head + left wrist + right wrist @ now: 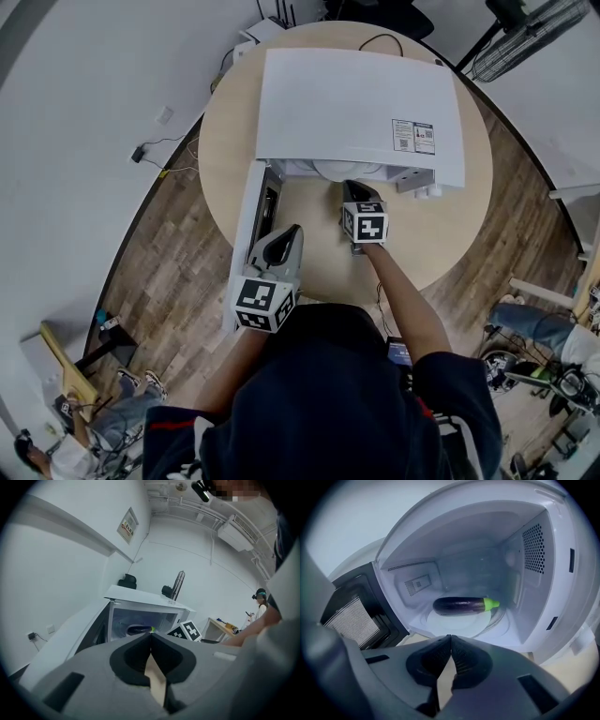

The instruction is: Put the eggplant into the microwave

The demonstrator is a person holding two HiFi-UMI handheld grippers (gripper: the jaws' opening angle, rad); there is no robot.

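**Eggplant on the turntable, both grippers closed and empty**

The right gripper (451,637) has its jaws pressed together at the tips, with nothing between them. It hangs just in front of the open mouth of the microwave (543,573), outside the cavity and apart from everything in it. Straight beyond its tips, the eggplant (459,605) lies on its side on the white round turntable (450,621) inside the cavity. Its dark purple body runs left to right and its green stem cap (490,603) points right, towards the perforated side wall.

The left gripper (150,635) is also closed tip to tip and holds nothing. In the head view it sits nearer the person, to the left of the right gripper and just beside the microwave door (249,230). That door stands swung fully open towards the person, and its dark mesh window shows in the right gripper view. The left gripper points towards the lit cavity, where the eggplant shows faintly.

The microwave is a white box on a round, light wooden table (450,234), with a label on its top near the right edge. Wood-plank floor (169,272) surrounds the table, and a fan (525,37) stands beyond it at the upper right.
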